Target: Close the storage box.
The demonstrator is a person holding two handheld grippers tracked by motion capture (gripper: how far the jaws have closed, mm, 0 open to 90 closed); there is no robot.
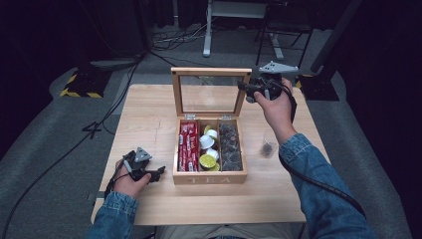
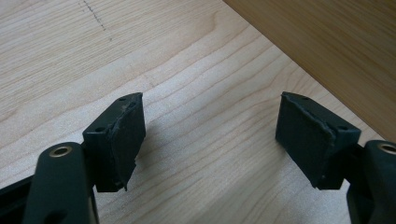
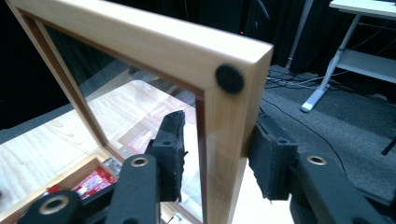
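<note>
A wooden tea box (image 1: 210, 178) stands mid-table with its glass-paned lid (image 1: 211, 71) raised upright. My right gripper (image 1: 247, 89) is at the lid's upper right corner. In the right gripper view the lid's wooden frame (image 3: 140, 42) runs between the jaws of the right gripper (image 3: 219, 154), which are shut on its side rail just below a black felt bumper (image 3: 229, 78). My left gripper (image 1: 158, 173) rests on the table left of the box's front corner. In the left gripper view the left gripper (image 2: 210, 140) is open over bare wood with nothing between the jaws.
Inside the box lie red packets (image 1: 188, 147), white and yellow capsules (image 1: 209, 147) and dark pods (image 1: 230, 147). A small glass cup (image 1: 268, 144) stands right of the box by my right forearm. The table (image 1: 149, 114) has free room at the left. Cables and stands sit on the floor beyond.
</note>
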